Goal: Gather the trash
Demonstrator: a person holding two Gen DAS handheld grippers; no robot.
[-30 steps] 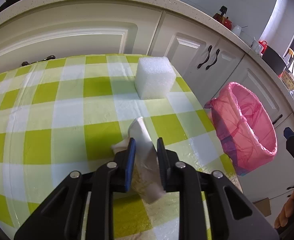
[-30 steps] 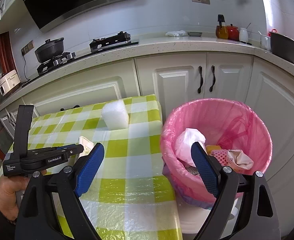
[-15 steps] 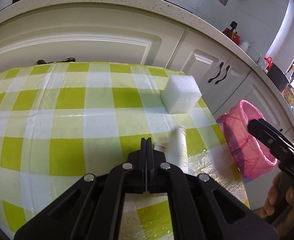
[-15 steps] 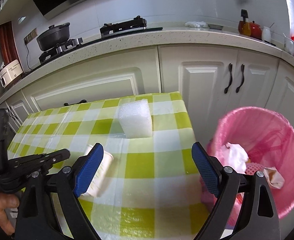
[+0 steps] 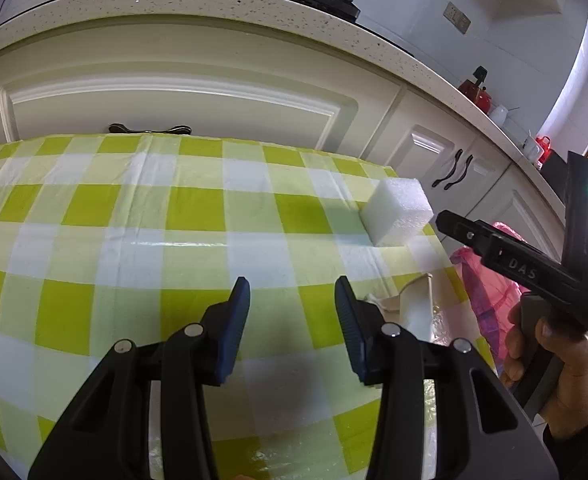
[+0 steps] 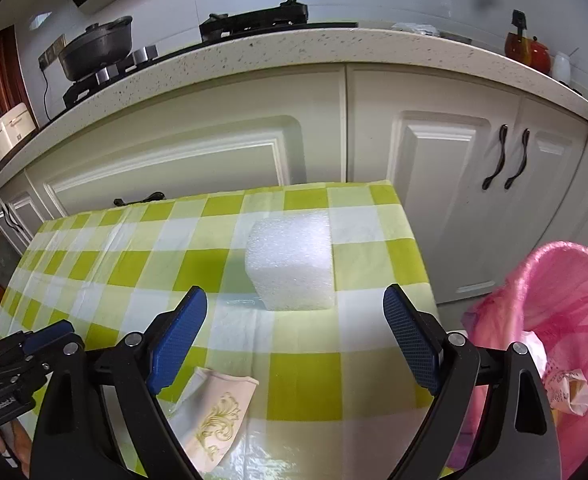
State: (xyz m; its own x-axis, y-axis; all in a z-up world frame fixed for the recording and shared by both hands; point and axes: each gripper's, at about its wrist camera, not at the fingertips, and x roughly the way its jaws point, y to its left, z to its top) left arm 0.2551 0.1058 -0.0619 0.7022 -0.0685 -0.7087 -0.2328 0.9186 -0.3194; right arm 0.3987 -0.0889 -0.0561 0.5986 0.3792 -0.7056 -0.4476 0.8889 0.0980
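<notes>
two pieces of trash sit on the green-and-white checked tablecloth [image 6: 306,384]: one white foam block [image 6: 291,262] near the far right corner, and one flattened cream paper cup with a gold print [image 6: 213,416] lying at the near edge. the left gripper [image 5: 291,312] hangs over bare cloth, fingers apart, holding nothing. the right gripper [image 6: 294,338] hovers with fingers wide apart, the foam block beyond them. one pink-lined trash bin [image 6: 566,320] stands beside the table, with crumpled paper inside.

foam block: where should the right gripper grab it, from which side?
Probably across the white foam block's left and right faces, coming in straight from the near side. It sits flat on the checked tablecloth, already centred ahead of the open right gripper, whose jaws look spread wider than the block.
</notes>
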